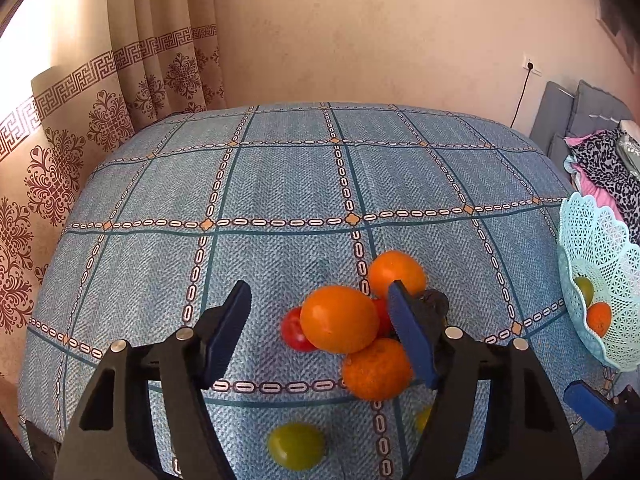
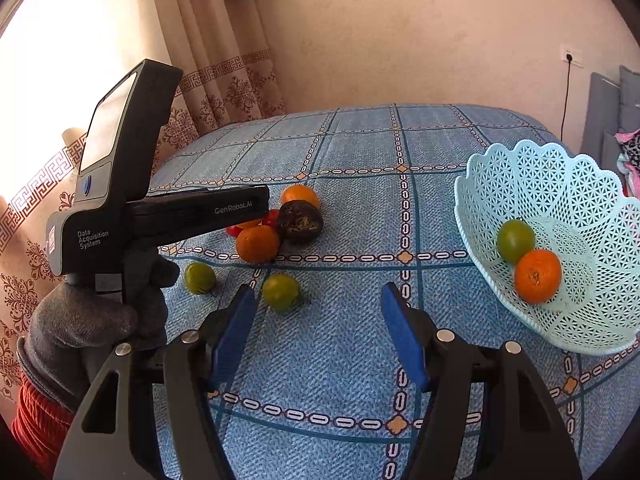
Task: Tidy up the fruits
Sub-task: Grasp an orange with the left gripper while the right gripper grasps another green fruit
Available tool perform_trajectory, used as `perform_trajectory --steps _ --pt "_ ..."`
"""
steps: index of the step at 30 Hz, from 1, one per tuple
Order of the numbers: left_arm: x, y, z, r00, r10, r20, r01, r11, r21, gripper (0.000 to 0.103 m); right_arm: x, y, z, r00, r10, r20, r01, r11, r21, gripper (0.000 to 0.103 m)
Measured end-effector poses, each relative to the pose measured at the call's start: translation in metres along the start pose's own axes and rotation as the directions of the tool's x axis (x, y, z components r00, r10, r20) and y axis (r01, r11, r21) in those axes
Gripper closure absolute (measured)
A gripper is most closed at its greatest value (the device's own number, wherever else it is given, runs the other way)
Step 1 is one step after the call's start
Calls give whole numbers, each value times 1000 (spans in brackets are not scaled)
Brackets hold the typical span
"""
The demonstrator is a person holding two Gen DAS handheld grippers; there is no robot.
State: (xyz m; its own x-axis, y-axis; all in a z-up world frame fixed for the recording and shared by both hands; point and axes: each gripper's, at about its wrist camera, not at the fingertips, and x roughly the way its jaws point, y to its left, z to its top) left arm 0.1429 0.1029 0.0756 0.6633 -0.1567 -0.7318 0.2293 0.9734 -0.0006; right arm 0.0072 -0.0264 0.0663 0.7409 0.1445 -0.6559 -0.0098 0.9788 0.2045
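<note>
Fruit is partly sorted: two pieces lie in the basket [image 2: 560, 208] at the table's right edge. Left gripper [image 1: 320, 320] and right gripper [image 2: 318, 320] both gape empty, while the pile [image 1: 356, 320] mid-table awaits moving.

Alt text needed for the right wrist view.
Open right gripper hovers over a blue checked tablecloth; a pale blue lattice plastic basket holds a green fruit and an orange, with more loose fruit beside the gloved hand.

Patterned curtain [image 1: 80, 128], wall socket [image 1: 532, 67], clothes pile [image 1: 604, 164].
</note>
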Motion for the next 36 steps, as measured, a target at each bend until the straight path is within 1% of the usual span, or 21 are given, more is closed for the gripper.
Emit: perform_trajectory --steps 1,3,4,5,6,8,9,12,18,23,26,30,32,36 --pt "2 1 -1 1000 -3 -6 3 1000 -3 38 3 1 0 1000 6 -7 -6 1000 2 38" --pt "5 3 -3 1000 -18 -15 17 1000 -10 40 9 1 0 1000 14 -20 -14 1000 4 38" --pt "6 3 -4 1000 -24 -16 24 1000 -13 43 11 1 0 1000 16 -26 -16 1000 5 38" --pt "6 4 -5 999 -33 -14 32 999 -17 49 15 1 0 999 19 -29 -19 1000 8 38" --pt "6 4 -5 999 -42 -14 42 999 -21 51 17 2 0 999 24 -32 -24 1000 9 38" --pt "6 3 -7 998 -64 -14 64 998 -20 63 22 3 -2 999 31 -39 -31 999 9 38" --pt "5 2 -7 997 -73 -12 72 997 -15 64 25 4 -2 999 34 -43 -33 999 7 38" --pt "2 1 -9 997 -76 -9 76 997 -3 64 33 8 -2 998 33 -55 -34 999 -8 38" --pt "-8 13 -13 997 -77 -4 77 996 -34 65 50 15 0 997 36 -75 -39 999 -36 38" --pt "-18 25 -11 997 -79 17 81 994 -75 65 66 23 3 993 33 -111 -40 997 -62 52" --pt "-25 31 -10 996 -77 33 80 992 -96 65 75 25 5 992 27 -127 -36 997 -67 57" --pt "-31 40 -10 996 -79 45 84 989 -121 65 86 29 8 991 24 -132 -34 997 -70 60" --pt "-32 43 -10 996 -81 48 86 988 -130 65 90 32 10 991 19 -133 -30 996 -79 64" --pt "-34 47 -10 995 -82 54 89 986 -141 65 86 33 5 992 11 -128 -23 996 -92 66"
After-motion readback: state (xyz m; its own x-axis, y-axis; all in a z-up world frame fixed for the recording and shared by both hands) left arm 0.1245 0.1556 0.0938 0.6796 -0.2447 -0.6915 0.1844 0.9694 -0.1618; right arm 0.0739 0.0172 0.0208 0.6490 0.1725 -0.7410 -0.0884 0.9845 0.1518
